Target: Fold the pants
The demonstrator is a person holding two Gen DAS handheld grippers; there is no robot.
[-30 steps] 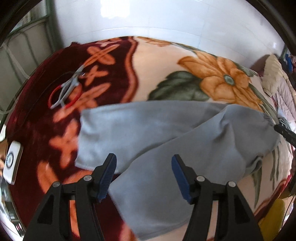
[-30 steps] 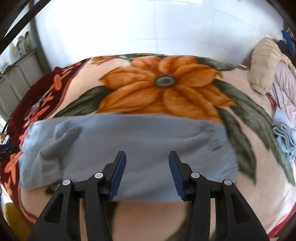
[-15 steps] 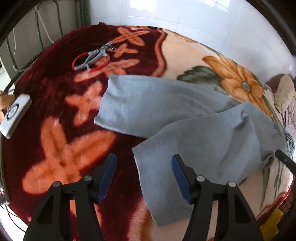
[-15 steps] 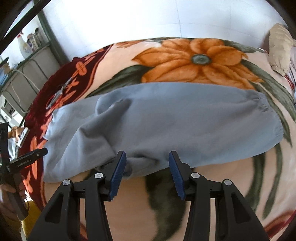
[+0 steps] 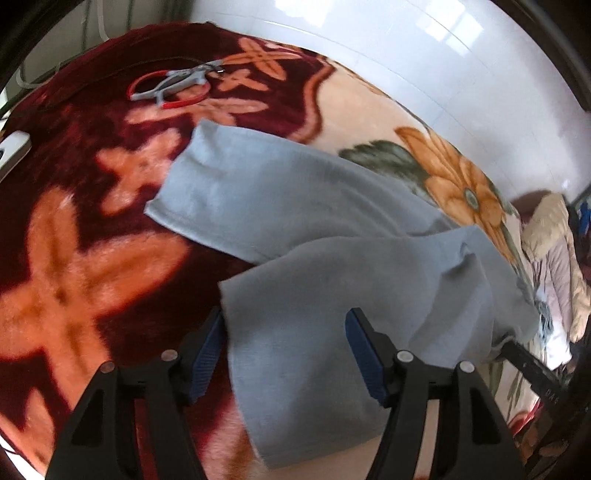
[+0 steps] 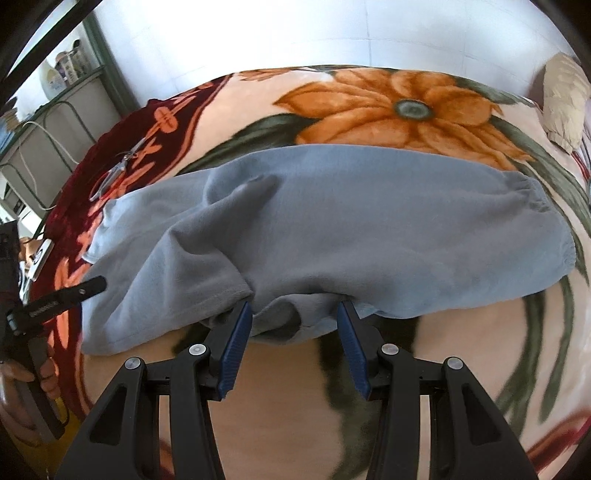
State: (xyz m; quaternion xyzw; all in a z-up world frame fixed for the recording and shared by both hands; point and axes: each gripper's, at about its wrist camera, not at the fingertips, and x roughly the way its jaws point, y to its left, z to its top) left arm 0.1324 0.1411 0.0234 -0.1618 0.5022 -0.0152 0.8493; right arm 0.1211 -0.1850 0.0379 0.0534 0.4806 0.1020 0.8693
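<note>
Grey-blue pants (image 6: pixel 332 229) lie spread on a floral blanket (image 6: pixel 388 107) that covers the bed, the elastic waistband (image 6: pixel 546 206) toward the right in the right wrist view and the two legs running off to the left. In the left wrist view, the far leg (image 5: pixel 258 195) lies flat over the dark red part of the blanket, its hem near a peach cross motif; the near leg (image 5: pixel 314 332) crosses over it and reaches toward the camera, with a raised fold where the legs join.

The left gripper (image 5: pixel 284 350) hovers at the hem of the near leg, its jaws spread wide: the cloth's corner lies just beside the left blue pad (image 5: pixel 207 350), and the right one shows in front of the cloth. The pictures do not settle whether either pad touches it.

The right gripper (image 6: pixel 293 339) sits at the rumpled crotch edge of the pants, jaws likewise parted, with a bunched fold of cloth just ahead of the gap between them.

A pair of red-handled pliers (image 5: pixel 173 85) rests on the dark red border, well apart from the pants. A white device (image 5: pixel 13 151) lies at the blanket's left edge. A beige pillow (image 6: pixel 565 96) sits at the far right, against the white tiled wall (image 6: pixel 295 33).
</note>
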